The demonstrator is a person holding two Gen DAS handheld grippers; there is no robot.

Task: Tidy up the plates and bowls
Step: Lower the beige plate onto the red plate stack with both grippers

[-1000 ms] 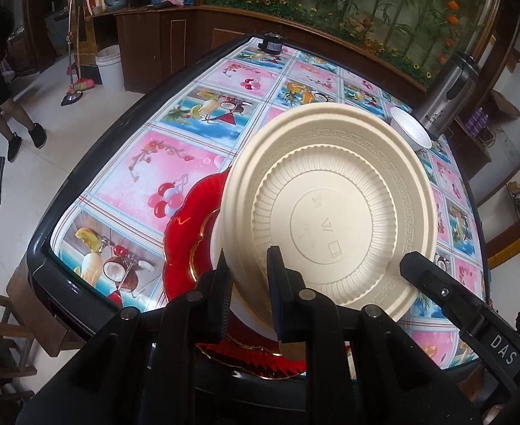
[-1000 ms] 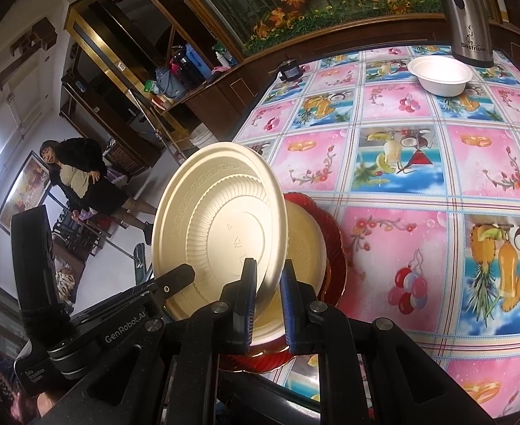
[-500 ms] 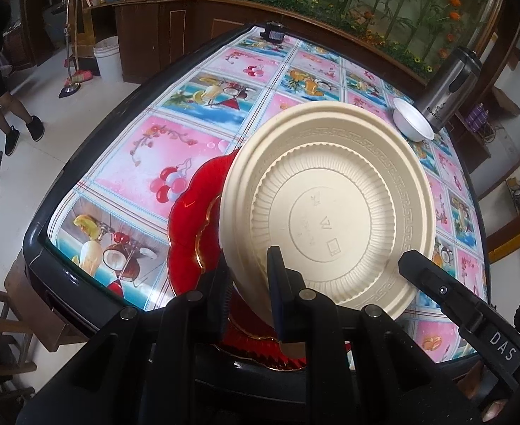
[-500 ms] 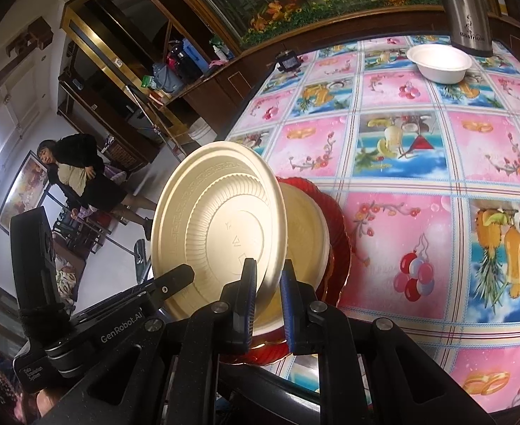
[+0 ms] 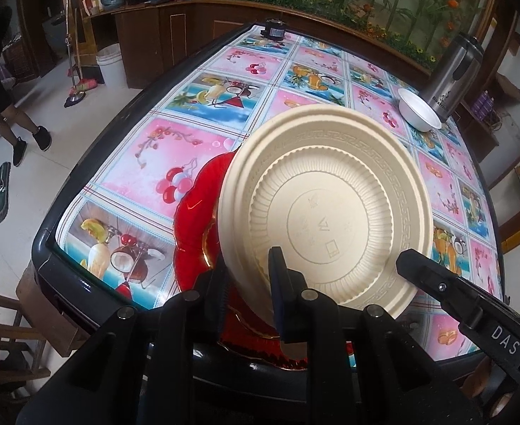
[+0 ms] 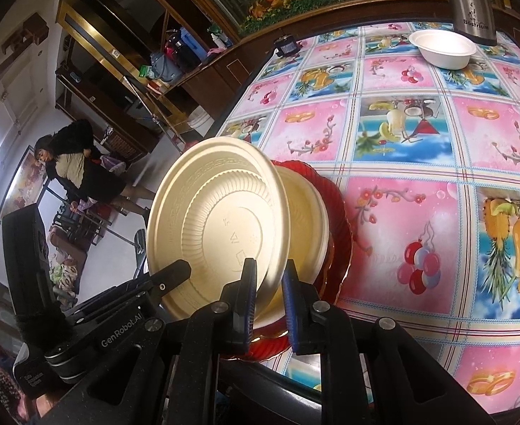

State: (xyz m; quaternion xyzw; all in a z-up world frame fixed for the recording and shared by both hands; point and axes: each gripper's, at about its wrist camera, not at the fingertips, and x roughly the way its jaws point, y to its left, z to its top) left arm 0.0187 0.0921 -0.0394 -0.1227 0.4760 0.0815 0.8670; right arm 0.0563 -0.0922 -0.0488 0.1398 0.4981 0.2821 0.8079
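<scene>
Overhead, ribbed round cream plate [image 5: 325,209], scalloped red dish [image 5: 196,212]

— How is the light?

— Soft daylight indoors, fairly bright. In the right wrist view a blown-out white patch glows at the far left edge, so light enters from that side. The glossy tablecloth [image 6: 401,212] shows little glare; the red plate [image 5: 192,219] carries small highlights.

— Sharpness?

— Centres are crisp. Strong fisheye bending curves the table edge, and black corners frame both views. The cream plate [image 5: 325,212] is evenly lit, shading the plate beneath it.
</scene>
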